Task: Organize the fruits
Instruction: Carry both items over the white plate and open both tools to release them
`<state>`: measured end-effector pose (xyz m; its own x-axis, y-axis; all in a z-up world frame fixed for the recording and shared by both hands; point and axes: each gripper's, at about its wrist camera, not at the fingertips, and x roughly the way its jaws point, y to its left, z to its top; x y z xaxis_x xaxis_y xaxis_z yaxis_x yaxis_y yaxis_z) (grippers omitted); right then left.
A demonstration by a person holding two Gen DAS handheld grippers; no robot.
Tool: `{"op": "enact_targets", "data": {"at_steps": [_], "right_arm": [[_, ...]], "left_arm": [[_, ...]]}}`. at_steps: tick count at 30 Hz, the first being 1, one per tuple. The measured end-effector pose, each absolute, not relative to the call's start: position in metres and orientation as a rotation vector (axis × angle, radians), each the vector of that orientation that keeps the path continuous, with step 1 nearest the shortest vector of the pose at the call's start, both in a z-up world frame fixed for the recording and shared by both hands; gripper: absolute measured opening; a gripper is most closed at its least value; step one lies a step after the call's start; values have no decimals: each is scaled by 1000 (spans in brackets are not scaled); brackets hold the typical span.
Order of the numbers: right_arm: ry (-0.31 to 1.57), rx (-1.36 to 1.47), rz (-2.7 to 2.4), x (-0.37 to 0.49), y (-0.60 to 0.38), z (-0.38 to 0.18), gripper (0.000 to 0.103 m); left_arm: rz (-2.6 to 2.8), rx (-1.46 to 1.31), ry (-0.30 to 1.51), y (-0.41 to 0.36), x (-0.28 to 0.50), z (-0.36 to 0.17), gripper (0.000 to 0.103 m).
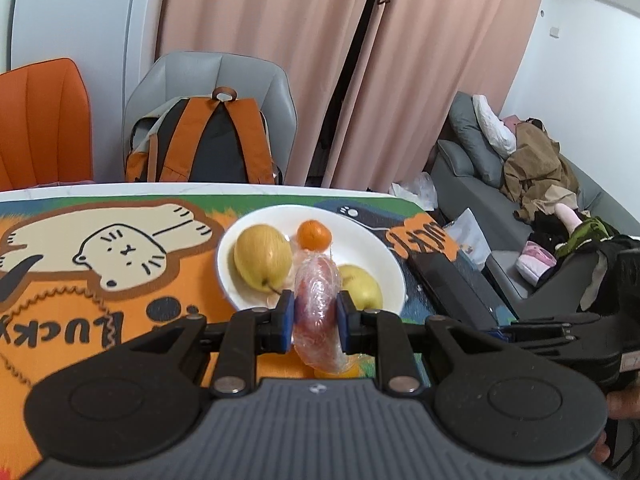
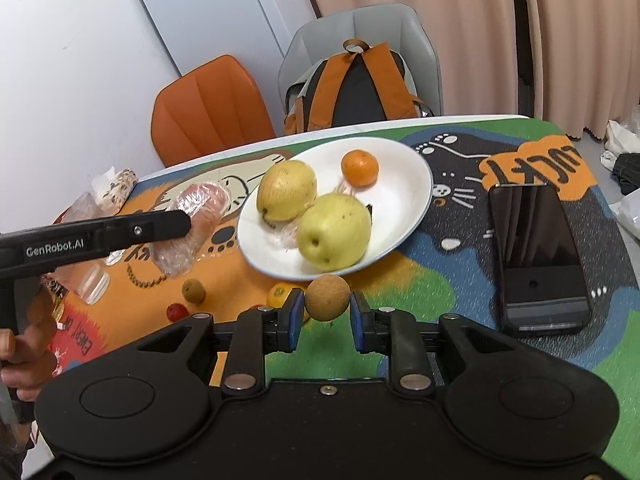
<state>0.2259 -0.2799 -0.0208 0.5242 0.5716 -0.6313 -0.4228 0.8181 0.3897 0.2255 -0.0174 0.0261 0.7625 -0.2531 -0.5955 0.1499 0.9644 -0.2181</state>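
Note:
My left gripper (image 1: pixel 316 308) is shut on a reddish fruit wrapped in clear plastic (image 1: pixel 318 300), held above the near edge of a white plate (image 1: pixel 360 240). On the plate lie two yellow pears (image 1: pixel 262 258) (image 1: pixel 360 286) and a mandarin (image 1: pixel 314 235). My right gripper (image 2: pixel 327 308) is shut on a small round brown fruit (image 2: pixel 327 297), lifted just in front of the plate (image 2: pixel 408 184). In the right wrist view the wrapped fruit (image 2: pixel 200 216) hangs left of the plate. On the mat lie another small brown fruit (image 2: pixel 193 290), a red cherry-sized fruit (image 2: pixel 177 312) and an orange fruit (image 2: pixel 278 294), partly hidden.
A black phone (image 2: pixel 536 260) lies on the colourful cartoon mat (image 2: pixel 440 280) right of the plate. Plastic-wrapped packets (image 2: pixel 92 276) sit at the table's left edge. Behind the table stand an orange chair (image 2: pixel 208 108) and a grey chair with a backpack (image 2: pixel 356 84).

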Motion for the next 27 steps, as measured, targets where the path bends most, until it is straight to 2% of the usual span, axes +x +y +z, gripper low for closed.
{"op": "enact_targets", "data": {"at_steps": [16,20,23,27], "right_arm": [[836,207,577,274,-285,-24,24],[841,206,576,287,-284,-24,24],[842,202,574,296,-284,-25,24],[843,197,568,306,-283,-26,23]], "left_arm": [[-218,-160,761,-31,287,-6,21],[-167,-97,799,-35,295,-9,25],[-187,-107,800,-29,292,-3,35],[-169,-101,792,-18,285,5,40]]}}
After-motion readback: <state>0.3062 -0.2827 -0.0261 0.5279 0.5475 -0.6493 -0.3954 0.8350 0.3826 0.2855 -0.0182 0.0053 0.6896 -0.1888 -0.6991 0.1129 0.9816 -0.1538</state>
